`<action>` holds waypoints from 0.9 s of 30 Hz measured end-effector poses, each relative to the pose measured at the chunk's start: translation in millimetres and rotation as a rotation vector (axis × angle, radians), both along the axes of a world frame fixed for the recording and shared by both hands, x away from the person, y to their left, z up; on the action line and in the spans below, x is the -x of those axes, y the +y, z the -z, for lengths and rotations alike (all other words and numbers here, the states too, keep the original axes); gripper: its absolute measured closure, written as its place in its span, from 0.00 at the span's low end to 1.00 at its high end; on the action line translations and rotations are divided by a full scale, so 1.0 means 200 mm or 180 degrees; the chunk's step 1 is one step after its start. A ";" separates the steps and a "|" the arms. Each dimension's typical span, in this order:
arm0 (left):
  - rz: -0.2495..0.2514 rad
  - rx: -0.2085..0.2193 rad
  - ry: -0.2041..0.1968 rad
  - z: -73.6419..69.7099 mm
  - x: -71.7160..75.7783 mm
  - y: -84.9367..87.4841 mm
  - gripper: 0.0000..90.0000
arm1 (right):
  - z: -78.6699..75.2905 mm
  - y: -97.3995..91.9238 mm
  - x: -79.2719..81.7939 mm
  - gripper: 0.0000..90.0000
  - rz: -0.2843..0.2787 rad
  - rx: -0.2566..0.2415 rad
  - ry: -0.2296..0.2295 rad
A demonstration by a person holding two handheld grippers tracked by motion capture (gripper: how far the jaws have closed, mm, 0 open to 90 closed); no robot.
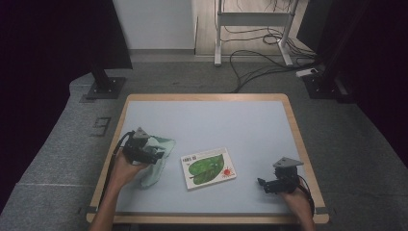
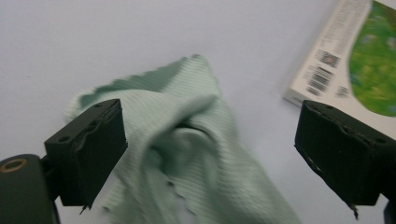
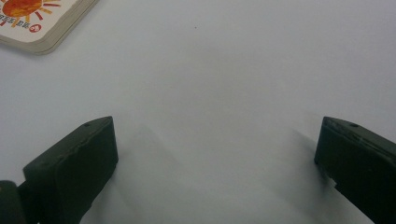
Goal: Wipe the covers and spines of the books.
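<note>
Ribbed green cloth [image 2: 187, 140] lies crumpled beside a flat glossy book [image 1: 208, 168].

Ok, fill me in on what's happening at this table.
A person works at the table with a gripper in each hand. The left gripper hangs over a crumpled pale green cloth, jaws wide apart; the cloth lies between them, and the pads do not press on it. A book with a green leaf cover lies flat in the middle, beside the cloth. The right gripper is open over bare tabletop to the right of the book, holding nothing.
</note>
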State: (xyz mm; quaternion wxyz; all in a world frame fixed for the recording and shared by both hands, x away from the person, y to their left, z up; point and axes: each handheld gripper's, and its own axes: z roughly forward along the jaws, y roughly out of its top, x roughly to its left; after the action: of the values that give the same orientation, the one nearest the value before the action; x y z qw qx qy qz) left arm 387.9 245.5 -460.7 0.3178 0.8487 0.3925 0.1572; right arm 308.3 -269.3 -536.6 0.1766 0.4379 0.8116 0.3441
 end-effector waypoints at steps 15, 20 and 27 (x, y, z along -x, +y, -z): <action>0.0109 -0.0170 0.0233 0.21 -0.14 -0.01 0.18 | 0.00 0.00 0.00 0.00 -0.0002 -0.0003 -0.0017; 0.0046 0.0045 0.0195 0.27 -0.10 0.02 0.34 | 0.00 0.00 0.00 0.00 -0.0001 -0.0001 -0.0025; -0.0087 0.0027 0.0105 0.26 -0.06 0.05 0.66 | 0.00 0.00 0.00 0.00 -0.0001 -0.0001 -0.0025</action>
State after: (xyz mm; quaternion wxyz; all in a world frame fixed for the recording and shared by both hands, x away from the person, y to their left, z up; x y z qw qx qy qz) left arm 400.4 254.8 -513.1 0.3127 0.8444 0.4098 0.1459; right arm 307.6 -269.4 -537.2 0.1797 0.4365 0.8109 0.3460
